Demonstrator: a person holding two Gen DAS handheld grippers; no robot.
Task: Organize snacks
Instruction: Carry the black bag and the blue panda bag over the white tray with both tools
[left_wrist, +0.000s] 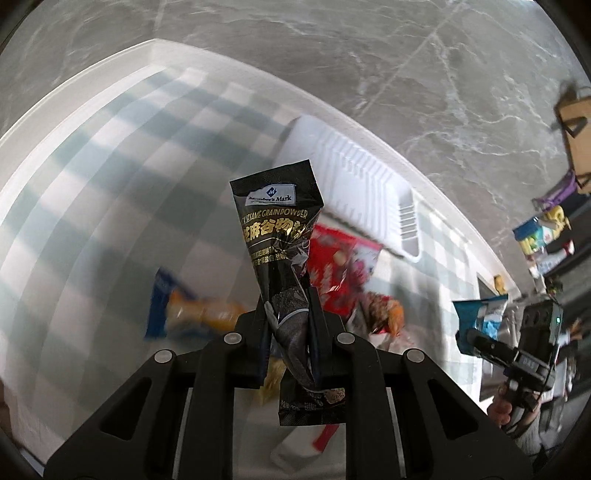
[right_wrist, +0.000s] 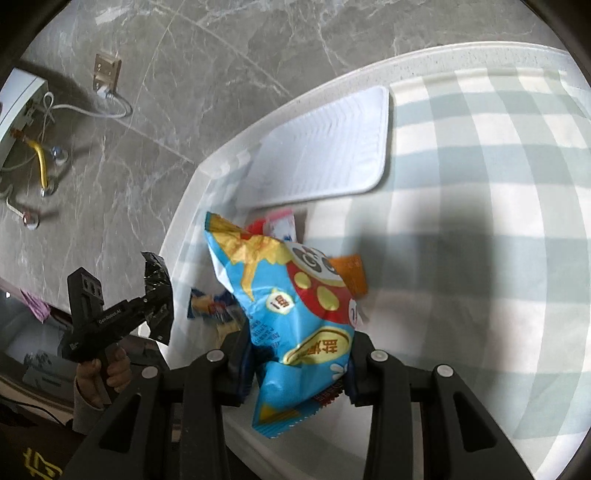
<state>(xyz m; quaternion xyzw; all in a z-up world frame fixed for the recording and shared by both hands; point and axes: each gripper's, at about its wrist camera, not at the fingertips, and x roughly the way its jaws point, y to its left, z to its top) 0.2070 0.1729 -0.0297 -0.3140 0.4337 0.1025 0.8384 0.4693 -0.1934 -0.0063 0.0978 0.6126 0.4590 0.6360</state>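
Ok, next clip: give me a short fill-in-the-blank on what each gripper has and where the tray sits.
1. The left gripper is shut on a ____ sesame grain powder packet.
2. The right gripper grips a mostly ____ snack bag.
3. The white tray lies on the ____-patterned tablecloth.

Missing words: black; blue; checked
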